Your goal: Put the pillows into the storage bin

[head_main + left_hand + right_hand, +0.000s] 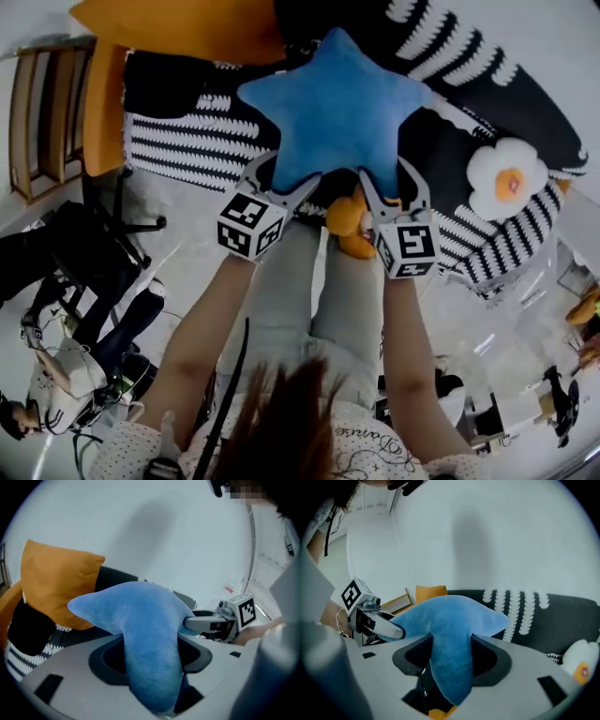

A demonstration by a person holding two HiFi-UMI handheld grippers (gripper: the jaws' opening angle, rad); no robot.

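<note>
Two grips | left tool (284, 180): blue star pillow (337, 103) | right tool (392, 187): same pillow

We hold the blue star pillow (342, 108) up with both grippers: the left gripper (281, 180) clamps one lower point, the right gripper (389, 187) the other. Beyond it, an orange pillow (178, 28) and a white flower pillow (504, 178) lie on a black-and-white striped sofa (187, 141).

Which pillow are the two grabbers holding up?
The blue star pillow: the left gripper and the right gripper each clamp one of its points. The orange pillow and the white flower pillow are not held.
</note>
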